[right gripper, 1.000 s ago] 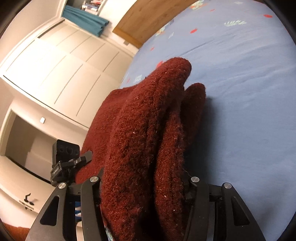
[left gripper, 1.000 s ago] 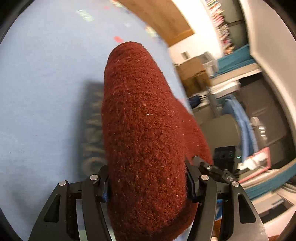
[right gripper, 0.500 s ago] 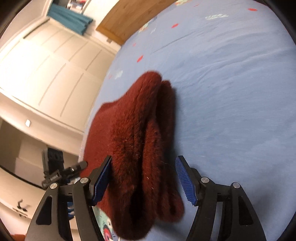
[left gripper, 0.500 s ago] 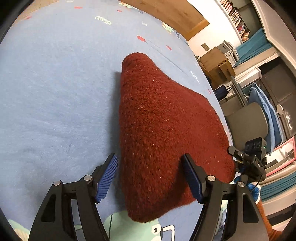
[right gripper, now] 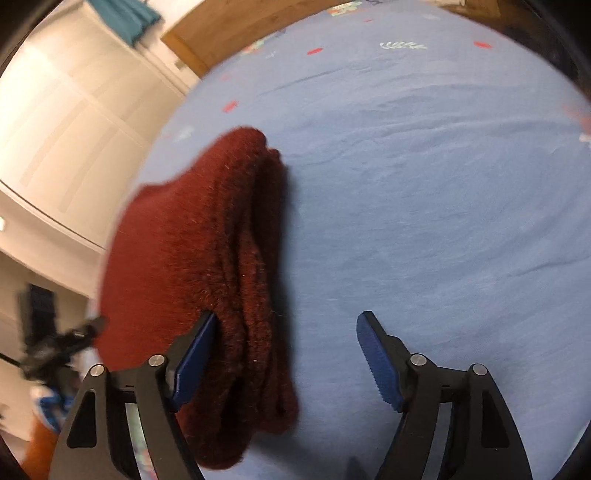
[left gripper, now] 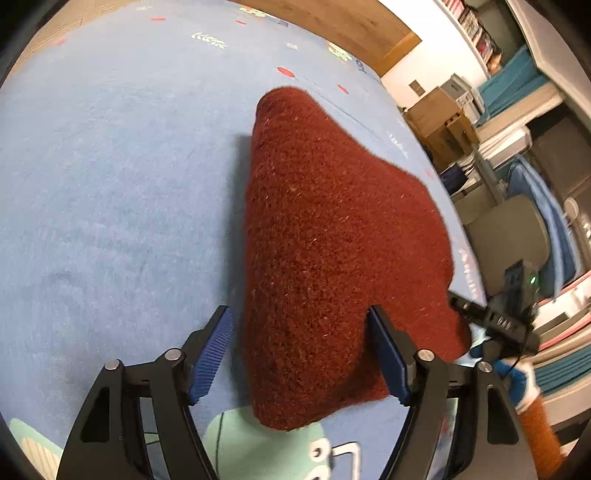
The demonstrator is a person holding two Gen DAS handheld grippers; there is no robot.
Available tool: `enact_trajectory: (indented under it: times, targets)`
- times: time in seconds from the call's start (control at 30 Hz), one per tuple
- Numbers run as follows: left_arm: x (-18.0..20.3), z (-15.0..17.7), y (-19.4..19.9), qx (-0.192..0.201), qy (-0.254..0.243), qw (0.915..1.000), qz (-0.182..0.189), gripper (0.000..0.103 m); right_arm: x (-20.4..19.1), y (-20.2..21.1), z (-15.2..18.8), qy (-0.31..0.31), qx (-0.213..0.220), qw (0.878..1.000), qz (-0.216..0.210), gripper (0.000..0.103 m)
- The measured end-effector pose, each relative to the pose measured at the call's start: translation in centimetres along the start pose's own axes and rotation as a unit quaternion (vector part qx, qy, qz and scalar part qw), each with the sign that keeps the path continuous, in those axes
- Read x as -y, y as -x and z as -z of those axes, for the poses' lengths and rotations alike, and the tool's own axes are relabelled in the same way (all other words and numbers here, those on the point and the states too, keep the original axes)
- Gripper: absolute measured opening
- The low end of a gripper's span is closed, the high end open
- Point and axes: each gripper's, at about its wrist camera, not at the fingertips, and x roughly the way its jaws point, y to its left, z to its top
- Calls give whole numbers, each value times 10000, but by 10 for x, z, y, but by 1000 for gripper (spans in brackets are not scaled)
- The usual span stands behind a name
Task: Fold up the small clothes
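Observation:
A folded dark red knitted garment (left gripper: 325,240) lies on the light blue bedsheet (left gripper: 110,184). My left gripper (left gripper: 301,354) is open, its blue pads standing either side of the garment's near end. In the right wrist view the garment (right gripper: 192,258) lies in stacked layers at left. My right gripper (right gripper: 286,363) is open, with its left pad at the garment's edge and its right pad over bare sheet (right gripper: 424,184). The other gripper shows in each view, at the right edge of the left wrist view (left gripper: 506,317) and blurred at the left edge of the right wrist view (right gripper: 55,343).
A wooden headboard (left gripper: 332,22) runs along the far edge of the bed. Cardboard boxes (left gripper: 443,114), a chair and shelves stand beyond the bed's right side. White wardrobe doors (right gripper: 74,122) stand on the left in the right wrist view.
Both grippers were shut on the red garment a second ago. They have opened and let it go; it now lies flat on the sheet. The right gripper has shifted to the right.

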Motion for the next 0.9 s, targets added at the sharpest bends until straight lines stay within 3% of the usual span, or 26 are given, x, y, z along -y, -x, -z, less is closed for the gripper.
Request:
enact_trajectory:
  times: [0.33,0.53,0.63,0.9]
  targets:
    - [16,21,4,31,-271,9989,-388,71,-8,2,-3,23,-21,9983,575,84]
    - [35,32,16,200,-538,9956,-739,70,-14,34,5,-209,244,9984,473,84]
    - [44,46,26,358,-604,9935,-896,70,-19,54,10,-139,361,9971,653,84]
    - [48,87,50,735,-466,9875,-1317,70,-33,103,42,-224,737,9941,761,84]
